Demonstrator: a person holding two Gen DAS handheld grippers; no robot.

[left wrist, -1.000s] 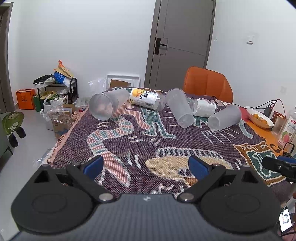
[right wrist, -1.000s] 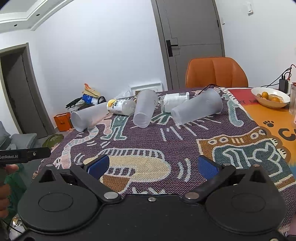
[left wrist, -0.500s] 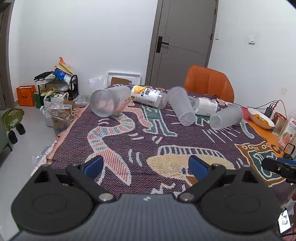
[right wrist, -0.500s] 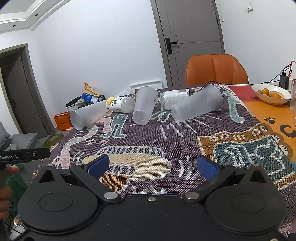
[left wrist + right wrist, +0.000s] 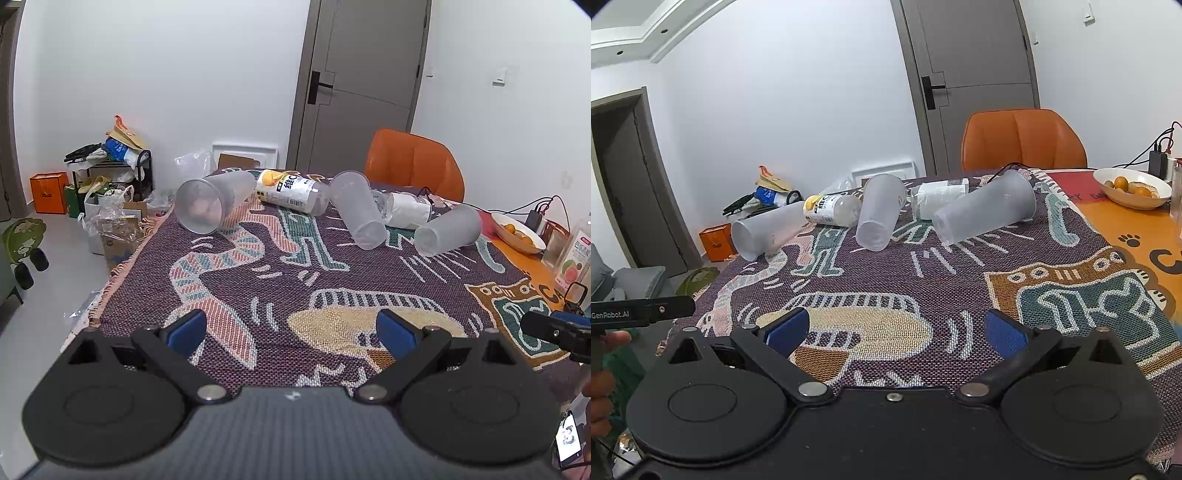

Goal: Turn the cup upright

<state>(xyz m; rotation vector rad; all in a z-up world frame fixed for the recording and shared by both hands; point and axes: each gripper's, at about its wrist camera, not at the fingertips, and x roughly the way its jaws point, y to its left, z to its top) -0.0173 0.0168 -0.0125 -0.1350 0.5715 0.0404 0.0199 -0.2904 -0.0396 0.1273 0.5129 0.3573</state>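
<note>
Three frosted translucent cups lie on their sides along the far part of the patterned tablecloth. Left cup: long axis runs near-left to far-right, open mouth toward the left camera. Middle cup: axis roughly front-to-back, closed base toward the cameras. Right cup: base at near-left, wide rim at far-right. A labelled bottle lies between the left and middle cups. Left gripper and right gripper both have jaws spread wide, nothing between them, well short of the cups.
</note>
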